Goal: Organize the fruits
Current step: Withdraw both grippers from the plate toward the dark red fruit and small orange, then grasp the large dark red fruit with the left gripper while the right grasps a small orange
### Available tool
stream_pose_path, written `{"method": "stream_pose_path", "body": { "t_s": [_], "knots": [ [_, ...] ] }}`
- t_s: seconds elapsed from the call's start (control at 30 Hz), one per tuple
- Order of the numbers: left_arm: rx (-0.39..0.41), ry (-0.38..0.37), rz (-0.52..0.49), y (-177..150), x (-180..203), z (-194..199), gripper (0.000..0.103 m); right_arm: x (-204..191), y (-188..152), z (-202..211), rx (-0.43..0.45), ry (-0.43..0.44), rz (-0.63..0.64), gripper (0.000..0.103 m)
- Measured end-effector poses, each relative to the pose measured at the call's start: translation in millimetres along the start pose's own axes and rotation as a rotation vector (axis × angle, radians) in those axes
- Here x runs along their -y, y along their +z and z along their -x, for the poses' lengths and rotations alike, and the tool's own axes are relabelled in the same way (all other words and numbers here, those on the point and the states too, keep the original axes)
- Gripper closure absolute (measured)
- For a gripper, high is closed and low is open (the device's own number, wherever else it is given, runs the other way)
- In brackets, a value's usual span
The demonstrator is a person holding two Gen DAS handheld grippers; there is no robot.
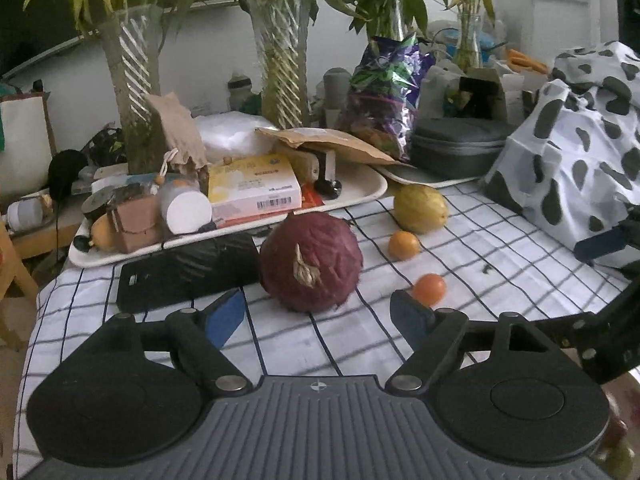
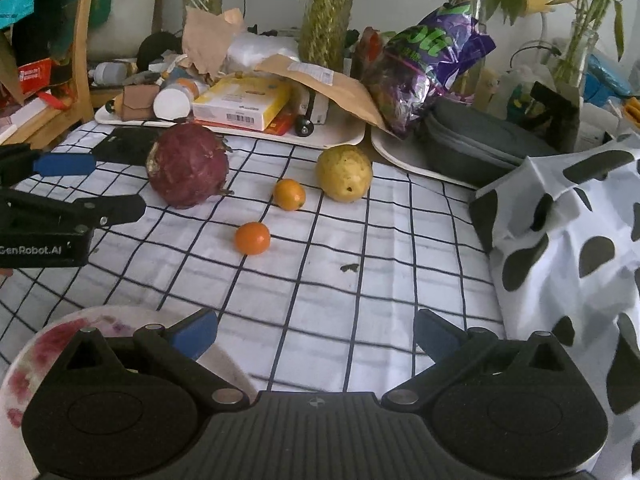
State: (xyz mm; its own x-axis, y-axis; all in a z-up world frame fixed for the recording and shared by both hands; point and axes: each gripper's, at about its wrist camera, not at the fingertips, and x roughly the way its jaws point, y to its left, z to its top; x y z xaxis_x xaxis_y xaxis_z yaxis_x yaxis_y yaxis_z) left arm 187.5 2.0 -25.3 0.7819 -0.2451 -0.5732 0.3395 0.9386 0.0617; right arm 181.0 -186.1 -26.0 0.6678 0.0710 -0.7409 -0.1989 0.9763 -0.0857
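I am looking at four fruits sitting on the checked cloth [image 2: 360, 280] covering the desk. The big dark red fruit [image 1: 311, 262] is lying straight ahead of my left tool [image 1: 316, 318], just past its blue fingertips [image 1: 224, 316], which are standing wide apart with nothing between them. At about 1 o'clock from that tool, the nearer orange fruit [image 1: 429, 289] is resting just beside the right fingertip; I cannot tell whether they are touching. The second orange fruit [image 1: 404, 245] is lying further along the same 1 o'clock line, and the yellow-green fruit [image 1: 420, 208] is sitting beyond it, near the edge of the white tray [image 1: 360, 196].

From my right tool [image 2: 316, 336], which is also spread apart and gripping nothing, the two orange fruits are lying at 11 o'clock, well apart from its fingertips, with the yellow-green fruit at 12 o'clock and the red fruit further round toward 10 o'clock. A patterned plate [image 2: 24, 380] is showing under this tool's left side at 8 o'clock.

Behind the fruits, the tray is carrying a yellow box [image 1: 256, 188], a white cylinder [image 1: 188, 210] and a brown paper envelope [image 1: 332, 140]. A black flat object [image 1: 188, 272] is lying at 9 o'clock from the red fruit. A spotted cloth [image 2: 568, 248] is heaped at 3 o'clock, and a purple foil bag [image 2: 432, 64] is standing behind a grey case [image 2: 480, 148].
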Motion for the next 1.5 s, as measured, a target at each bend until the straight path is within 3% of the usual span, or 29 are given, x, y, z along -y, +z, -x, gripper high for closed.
{"method": "stream_pose_path", "body": {
  "t_s": [0.53,1.0,1.2,1.5],
  "knots": [
    [-0.012,-0.076,-0.022,14.4,-16.4,-64.6,0.022,-3.4,31.7,-50.1,-0.045,0.047,0.08,0.0],
    [-0.07,-0.133,0.021,16.8,-22.4,-93.2,0.022,-10.5,43.5,-75.2,-0.05,0.088,0.128,0.0],
    [-0.072,-0.154,0.071,18.6,-28.7,-90.3,0.034,-16.4,45.3,-78.4,-0.016,0.121,0.145,0.001],
    [-0.081,-0.164,0.081,20.5,-30.4,-87.1,0.038,-25.7,47.9,-80.4,0.018,0.174,0.178,0.034]
  ]
}}
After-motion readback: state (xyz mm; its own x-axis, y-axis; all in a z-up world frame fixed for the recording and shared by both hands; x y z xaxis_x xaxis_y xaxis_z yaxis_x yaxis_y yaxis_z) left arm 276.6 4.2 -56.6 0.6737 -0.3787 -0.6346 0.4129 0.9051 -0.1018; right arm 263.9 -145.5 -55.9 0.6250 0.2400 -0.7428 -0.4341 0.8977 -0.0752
